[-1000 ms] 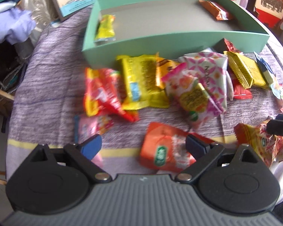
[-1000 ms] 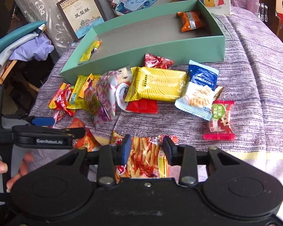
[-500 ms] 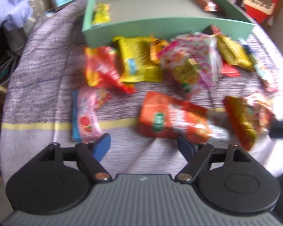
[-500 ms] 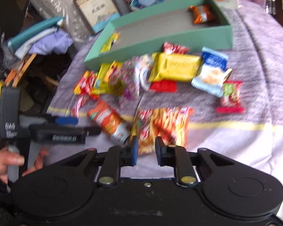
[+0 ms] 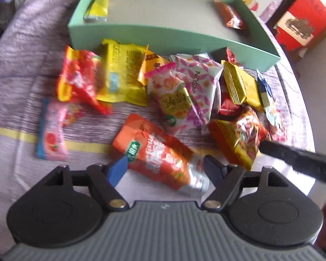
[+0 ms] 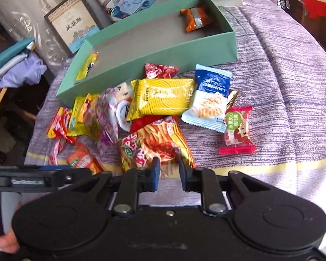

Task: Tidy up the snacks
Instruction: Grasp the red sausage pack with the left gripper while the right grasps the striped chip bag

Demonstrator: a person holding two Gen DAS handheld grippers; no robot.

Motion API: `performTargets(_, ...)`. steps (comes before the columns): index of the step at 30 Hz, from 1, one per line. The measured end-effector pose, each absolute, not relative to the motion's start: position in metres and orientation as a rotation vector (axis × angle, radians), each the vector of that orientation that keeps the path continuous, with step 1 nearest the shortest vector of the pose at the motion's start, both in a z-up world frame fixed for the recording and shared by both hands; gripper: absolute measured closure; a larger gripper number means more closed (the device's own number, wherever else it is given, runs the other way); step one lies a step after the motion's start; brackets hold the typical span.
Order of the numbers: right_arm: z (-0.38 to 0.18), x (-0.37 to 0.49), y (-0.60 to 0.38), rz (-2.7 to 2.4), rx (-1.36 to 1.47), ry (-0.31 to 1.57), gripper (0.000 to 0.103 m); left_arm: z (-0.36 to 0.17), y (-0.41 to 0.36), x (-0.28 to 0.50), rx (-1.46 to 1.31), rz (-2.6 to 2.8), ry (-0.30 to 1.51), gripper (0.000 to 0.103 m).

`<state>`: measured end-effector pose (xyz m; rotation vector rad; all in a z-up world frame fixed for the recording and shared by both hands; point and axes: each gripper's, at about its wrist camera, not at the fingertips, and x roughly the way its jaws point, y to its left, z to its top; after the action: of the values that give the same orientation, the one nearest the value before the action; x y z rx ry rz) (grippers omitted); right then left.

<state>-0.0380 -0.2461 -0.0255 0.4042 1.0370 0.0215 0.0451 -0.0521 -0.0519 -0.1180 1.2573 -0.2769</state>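
An orange snack packet [image 5: 154, 152] lies slantwise between the fingers of my left gripper [image 5: 164, 167]. The jaws are opening slightly, and both pads still touch its edges. In the right wrist view the same orange packet [image 6: 82, 161] shows half hidden behind a left finger [image 6: 32, 181]. My right gripper [image 6: 168, 171] is shut on the near end of a yellow-red fries packet [image 6: 156, 141], which the left wrist view shows as the fries packet [image 5: 237, 139] held by a black finger [image 5: 293, 158]. The green box [image 6: 163, 56] holds a yellow packet [image 6: 87, 65] and an orange-brown packet [image 6: 194, 19].
Several loose snacks are heaped before the box: a yellow packet [image 6: 160, 97], a blue-white packet [image 6: 208, 100], a red-green sweet [image 6: 238, 128], a pink packet [image 5: 52, 130]. Books [image 6: 74, 24] stand behind the box. A red carton [image 5: 300, 19] sits past the table's right edge.
My left gripper moved forward until the orange packet sat between its narrowed jaws. My right gripper shut on the fries packet's end, and that packet shifted and turned.
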Motion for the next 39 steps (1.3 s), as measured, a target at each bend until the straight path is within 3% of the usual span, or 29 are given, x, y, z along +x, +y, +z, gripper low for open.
performTargets(5, -0.028, -0.04, -0.255, 0.006, 0.503, 1.054, 0.069, -0.063, -0.066, 0.056, -0.1, -0.219, 1.245, 0.02)
performTargets(8, -0.031, -0.036, -0.253, 0.004, 0.557, 1.072, 0.057, -0.066, -0.073, 0.052, 0.045, -0.216, 1.198, 0.026)
performTargets(10, -0.034, -0.031, -0.247, -0.001, 0.596, 1.084, 0.04, -0.069, -0.07, 0.05, 0.104, -0.242, 1.178, 0.026)
performTargets(11, -0.035, -0.028, -0.244, -0.009, 0.598, 1.085, 0.037, -0.071, -0.065, 0.049, 0.106, -0.251, 1.178, 0.026)
performTargets(20, -0.043, 0.004, -0.194, -0.107, 0.4, 1.083, 0.032, -0.065, -0.032, 0.041, 0.058, -0.277, 1.174, 0.028)
performTargets(24, -0.049, 0.008, -0.195, -0.163, 0.46, 1.083, 0.027, -0.066, -0.038, 0.034, 0.092, -0.293, 1.162, 0.03)
performTargets(25, -0.05, 0.009, -0.196, -0.174, 0.471, 1.08, 0.027, -0.066, -0.042, 0.031, 0.104, -0.3, 1.153, 0.036)
performTargets(26, -0.051, 0.01, -0.195, -0.179, 0.46, 1.077, 0.027, -0.065, -0.047, 0.027, 0.118, -0.311, 1.142, 0.055)
performTargets(27, -0.051, 0.01, -0.193, -0.181, 0.441, 1.071, 0.028, -0.063, -0.049, 0.025, 0.134, -0.317, 1.131, 0.062)
performTargets(31, -0.045, 0.003, -0.188, -0.099, 0.317, 1.052, 0.052, -0.059, -0.044, 0.02, 0.143, -0.355, 1.122, 0.066)
performTargets(39, -0.046, -0.03, -0.206, -0.002, 0.228, 1.12, 0.058, -0.059, -0.02, 0.02, 0.078, -0.389, 1.128, 0.064)
